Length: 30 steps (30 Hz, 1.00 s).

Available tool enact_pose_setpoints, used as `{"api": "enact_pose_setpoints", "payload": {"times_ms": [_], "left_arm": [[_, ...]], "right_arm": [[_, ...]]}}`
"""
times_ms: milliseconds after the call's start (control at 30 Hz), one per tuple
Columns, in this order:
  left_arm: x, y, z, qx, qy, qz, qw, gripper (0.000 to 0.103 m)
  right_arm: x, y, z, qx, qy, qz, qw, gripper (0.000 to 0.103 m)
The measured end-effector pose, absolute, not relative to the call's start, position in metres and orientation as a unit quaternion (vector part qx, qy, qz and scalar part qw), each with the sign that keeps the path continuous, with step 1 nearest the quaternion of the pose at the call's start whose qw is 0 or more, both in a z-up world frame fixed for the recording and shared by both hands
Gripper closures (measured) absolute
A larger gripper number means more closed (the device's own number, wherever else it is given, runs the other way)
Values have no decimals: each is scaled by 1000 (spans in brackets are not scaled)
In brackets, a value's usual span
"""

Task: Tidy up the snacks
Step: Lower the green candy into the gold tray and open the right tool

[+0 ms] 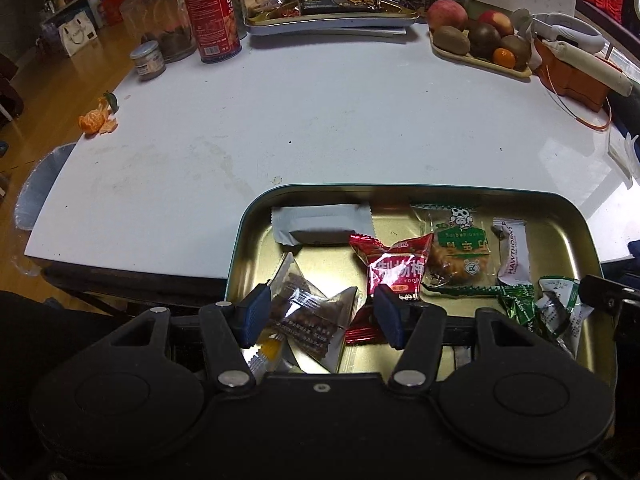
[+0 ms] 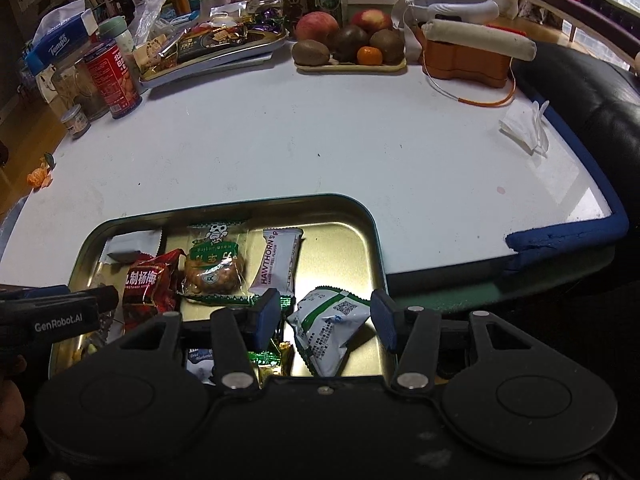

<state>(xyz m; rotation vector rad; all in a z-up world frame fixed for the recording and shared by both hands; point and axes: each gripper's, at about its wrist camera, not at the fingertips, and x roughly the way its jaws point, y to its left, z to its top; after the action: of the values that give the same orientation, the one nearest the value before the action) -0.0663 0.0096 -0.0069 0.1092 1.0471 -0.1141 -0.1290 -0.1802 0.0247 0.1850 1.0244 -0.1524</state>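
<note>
A green-rimmed metal tin (image 1: 440, 189) at the table's near edge holds several wrapped snacks; it also shows in the right wrist view (image 2: 352, 202). My left gripper (image 1: 318, 312) is open over the tin's near left part, its fingers on either side of a clear packet of brown snack (image 1: 308, 316). A red packet (image 1: 396, 268), a green-printed cookie packet (image 1: 460, 256) and a white Hawthorn bar (image 1: 514, 252) lie beyond. My right gripper (image 2: 326, 314) is open around a white and green packet (image 2: 328, 328) in the tin's near right corner.
At the table's far side stand a tray of snacks (image 2: 208, 52), a fruit tray (image 2: 352, 48), a red can (image 2: 114, 80), jars and an orange box (image 2: 466, 58). A peeled tangerine (image 1: 96, 120) lies at the left edge. Crumpled plastic (image 2: 524, 128) lies at right.
</note>
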Motion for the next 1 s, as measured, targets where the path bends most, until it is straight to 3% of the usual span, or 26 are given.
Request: {"api": "enact_pose_setpoints", "payload": {"times_ms": [1000], "left_arm": [[-63, 10, -16, 48, 508, -55, 858, 41]], "right_arm": [[-124, -168, 19, 72, 495, -56, 864, 50]]}}
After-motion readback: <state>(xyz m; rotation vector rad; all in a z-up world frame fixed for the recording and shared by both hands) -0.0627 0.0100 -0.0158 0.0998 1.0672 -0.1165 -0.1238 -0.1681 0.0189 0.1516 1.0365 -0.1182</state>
